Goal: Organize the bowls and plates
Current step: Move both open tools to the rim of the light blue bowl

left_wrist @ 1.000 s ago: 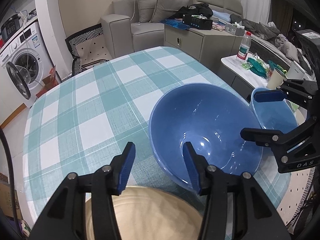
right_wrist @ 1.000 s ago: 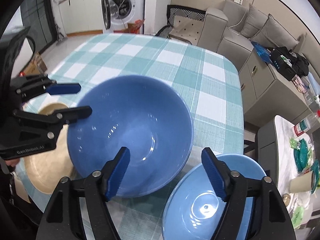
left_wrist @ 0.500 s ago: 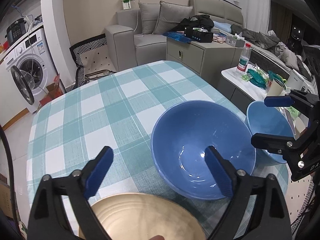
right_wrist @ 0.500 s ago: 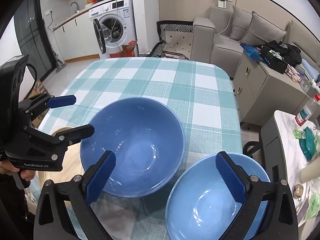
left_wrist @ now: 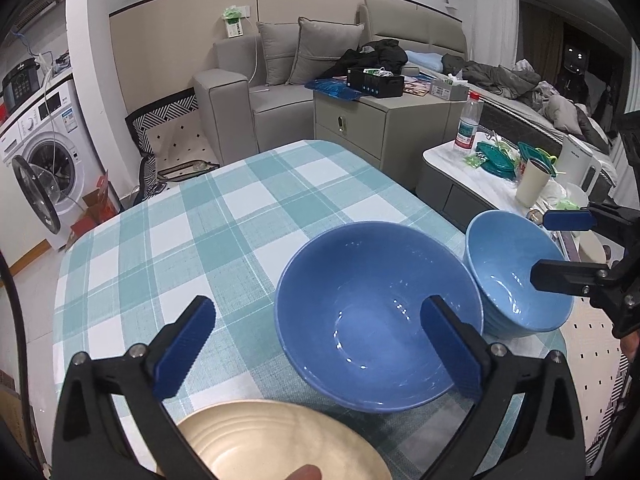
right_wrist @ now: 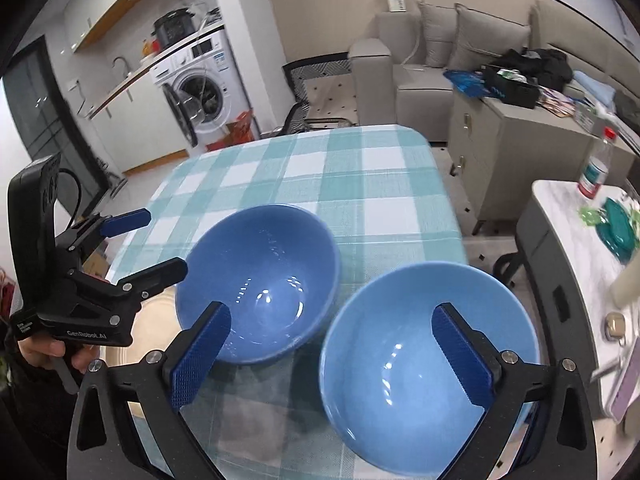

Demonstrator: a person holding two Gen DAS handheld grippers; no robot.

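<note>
Checked tablecloth point(left_wrist: 248, 216), 2 blue bowls point(left_wrist: 376, 336) point(right_wrist: 424, 364), both tools point(left_wrist: 316, 344) point(right_wrist: 332, 356) spread, kettle point(left_wrist: 576, 164) left-view only

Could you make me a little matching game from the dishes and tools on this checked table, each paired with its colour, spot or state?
Things:
1. darker blue bowl
2. lighter blue bowl
3. cream plate
4. left tool

Descriptions:
A. sits at the table's right edge
B. jaws wide open, gripping nothing
C. pale, ridged, at the near edge
D. stands between the other two dishes

Pairs: 1-D, 2-A, 3-C, 4-B
</note>
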